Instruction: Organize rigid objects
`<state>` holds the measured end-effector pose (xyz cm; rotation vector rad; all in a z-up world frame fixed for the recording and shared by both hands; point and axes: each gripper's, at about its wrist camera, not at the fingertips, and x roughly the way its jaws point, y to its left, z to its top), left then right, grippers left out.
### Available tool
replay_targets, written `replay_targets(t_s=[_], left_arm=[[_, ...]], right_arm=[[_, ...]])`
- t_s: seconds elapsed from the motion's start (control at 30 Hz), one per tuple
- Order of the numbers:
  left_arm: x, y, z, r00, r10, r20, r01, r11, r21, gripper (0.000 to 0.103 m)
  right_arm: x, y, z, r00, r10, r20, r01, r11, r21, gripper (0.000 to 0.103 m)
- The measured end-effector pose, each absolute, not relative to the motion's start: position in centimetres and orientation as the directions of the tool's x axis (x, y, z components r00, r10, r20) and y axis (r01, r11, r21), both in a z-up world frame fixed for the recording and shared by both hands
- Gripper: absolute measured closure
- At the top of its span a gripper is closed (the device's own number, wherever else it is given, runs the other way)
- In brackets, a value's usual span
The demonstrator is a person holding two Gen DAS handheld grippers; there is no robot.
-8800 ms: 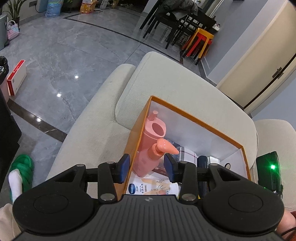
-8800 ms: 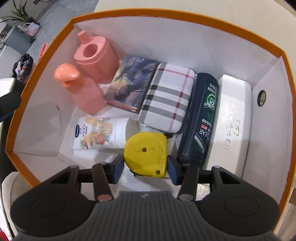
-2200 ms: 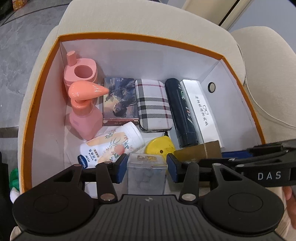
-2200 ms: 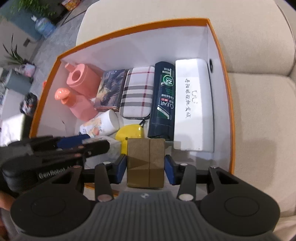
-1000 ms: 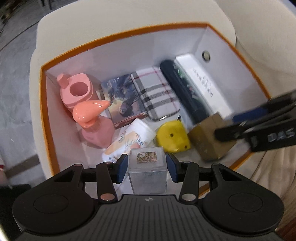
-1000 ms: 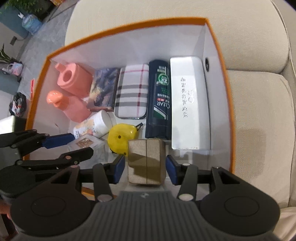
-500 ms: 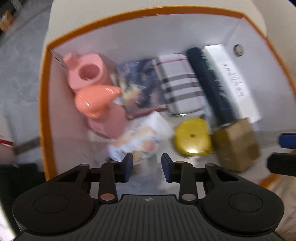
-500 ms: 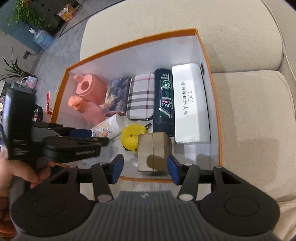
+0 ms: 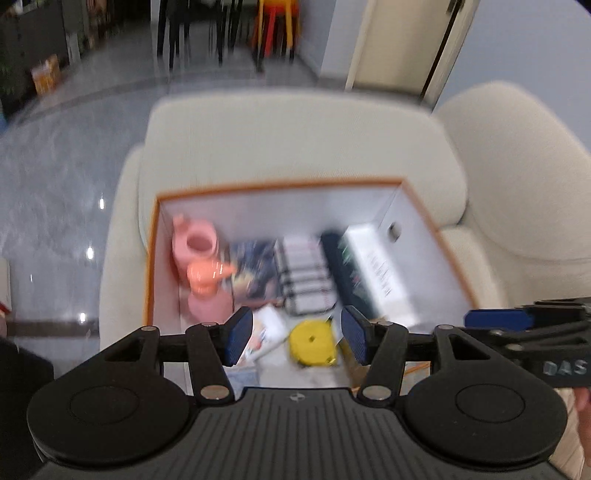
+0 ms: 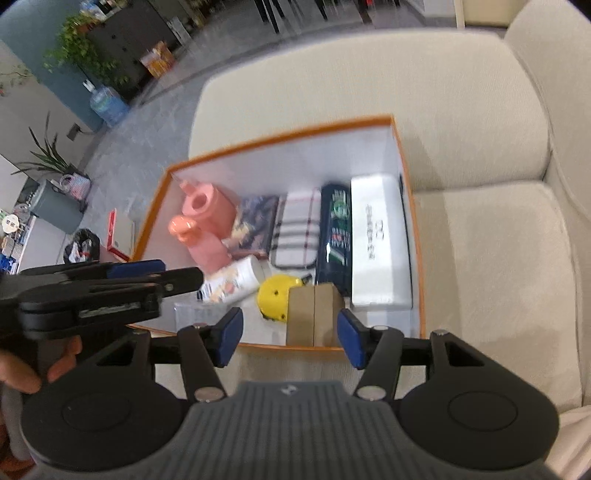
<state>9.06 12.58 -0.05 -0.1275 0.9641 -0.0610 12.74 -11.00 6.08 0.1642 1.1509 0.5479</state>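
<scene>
An orange-rimmed white box (image 9: 280, 184) (image 10: 280, 138) sits on a cream sofa and holds pink bottles (image 10: 207, 225), a plaid case (image 10: 295, 225), a dark shampoo bottle (image 10: 336, 229), a white case (image 10: 380, 236) and a yellow tape measure (image 10: 277, 295). My right gripper (image 10: 290, 339) hovers above the box's near edge, its jaws opening. The brown box (image 10: 314, 314) stands below, clear of the pads. My left gripper (image 9: 297, 338) hangs over the near left corner, jaws opening and empty. The clear plastic box (image 10: 192, 314) lies beneath it.
The sofa's back cushion (image 10: 369, 77) lies beyond the box and a seat cushion (image 10: 495, 273) to its right. A grey tiled floor (image 9: 66, 177) is on the left. Chairs and stools (image 9: 273, 26) stand far back, and plants (image 10: 81, 55) and a water jug (image 10: 109, 105) stand by the wall.
Both grippers let go and rose away from the box: the left released the clear box, the right the brown box. Both jaws stand wider than before.
</scene>
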Motion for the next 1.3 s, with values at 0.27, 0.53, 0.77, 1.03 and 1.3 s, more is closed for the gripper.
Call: replay_targets(t_s=[0.27,0.53,0.77,1.03,1.3], left_arm=[[4.4,11.1,4.8,0.753,-0.035,-0.657,-0.075,0.987,-0.139,0.037],[1.5,10.8,6.1,0.840,0.043,-0.541,-0.140,0.980,-0.139,0.032],[0.1,10.6,3.6,0.852,0.090,-0.516,-0.160,0.983,-0.093,0.013],[-0.7,10.4,1.0,0.832,0.170,-0.528,-0.231,0.972,-0.050,0.004],[-1.3,10.7,-1.7,0.799,0.170,-0.577,-0.252,0.965,-0.065,0.004]], right_arm=[[8.9,-12.5,10.6,0.539,0.469,-0.700,-0.383,0.876,0.291,0.030],[5.8,-13.3,12.3,0.641,0.471,-0.606,-0.415,0.877,0.243,0.022],[5.0,-12.8,10.6,0.636,0.460,-0.620,-0.419,0.880,0.223,0.012],[4.9,-13.3,7.1,0.632,0.406,-0.660,-0.349,0.910,0.225,0.012],[4.7,-13.9,5.1,0.618,0.400,-0.677,-0.327,0.914,0.240,0.011]])
